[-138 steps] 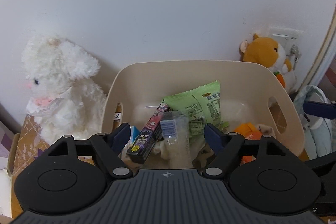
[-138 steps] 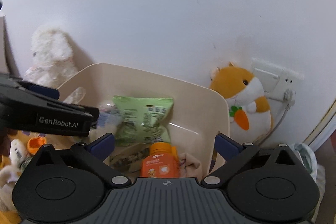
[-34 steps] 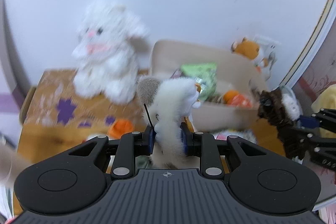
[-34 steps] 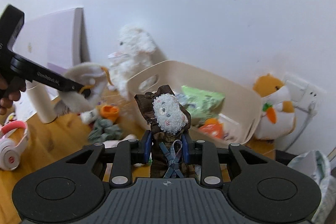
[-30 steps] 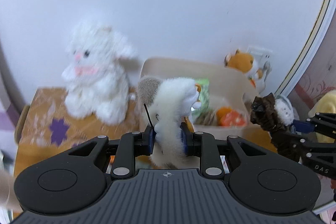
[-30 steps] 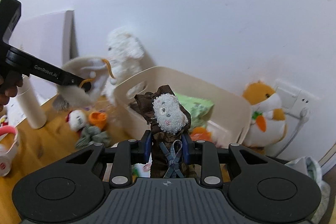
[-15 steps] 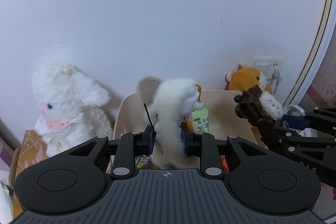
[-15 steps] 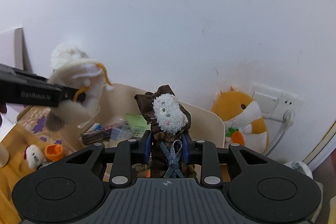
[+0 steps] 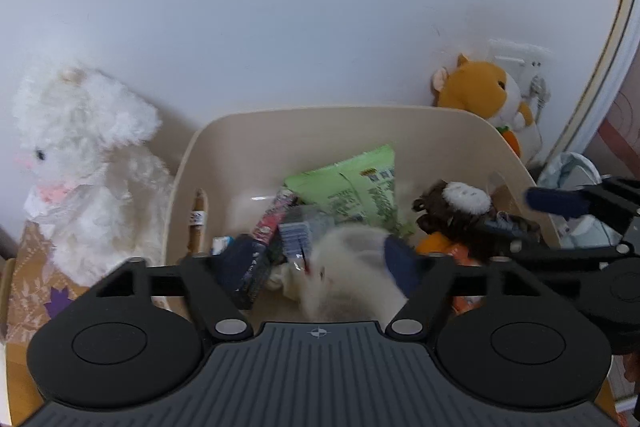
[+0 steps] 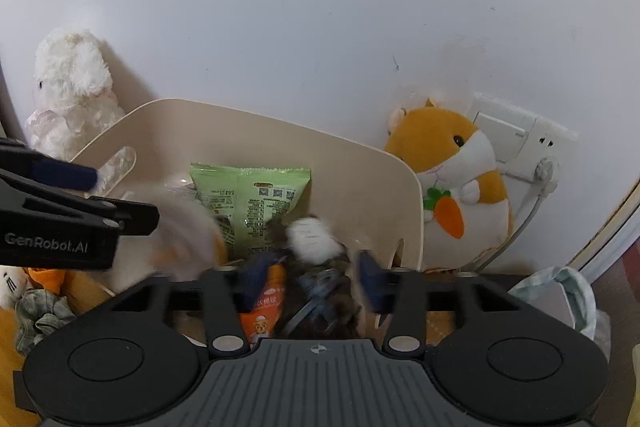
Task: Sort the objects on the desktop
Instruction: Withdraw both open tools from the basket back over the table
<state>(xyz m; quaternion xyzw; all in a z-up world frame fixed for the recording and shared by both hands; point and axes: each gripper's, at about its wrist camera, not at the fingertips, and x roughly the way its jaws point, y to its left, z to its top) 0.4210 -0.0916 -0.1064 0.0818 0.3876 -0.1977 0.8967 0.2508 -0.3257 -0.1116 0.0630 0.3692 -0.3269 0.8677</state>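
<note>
Jaws of both grippers had just been opening and stood spread. The left gripper (image 9: 320, 263) hovered over the beige bin (image 9: 178, 195), its blurred white plush toy (image 9: 352, 279) loose between the fingers, over the bin's contents. The right gripper (image 10: 310, 277) likewise stood over the bin, with the brown-clad doll (image 10: 316, 267) unclamped between its fingers, in front of the green snack packet (image 10: 256, 203) inside.

Soft, even indoor light; fisheye bending at the edges. Inside the beige bin (image 9: 460, 131), the white plush (image 9: 352, 275) is motion-blurred.
</note>
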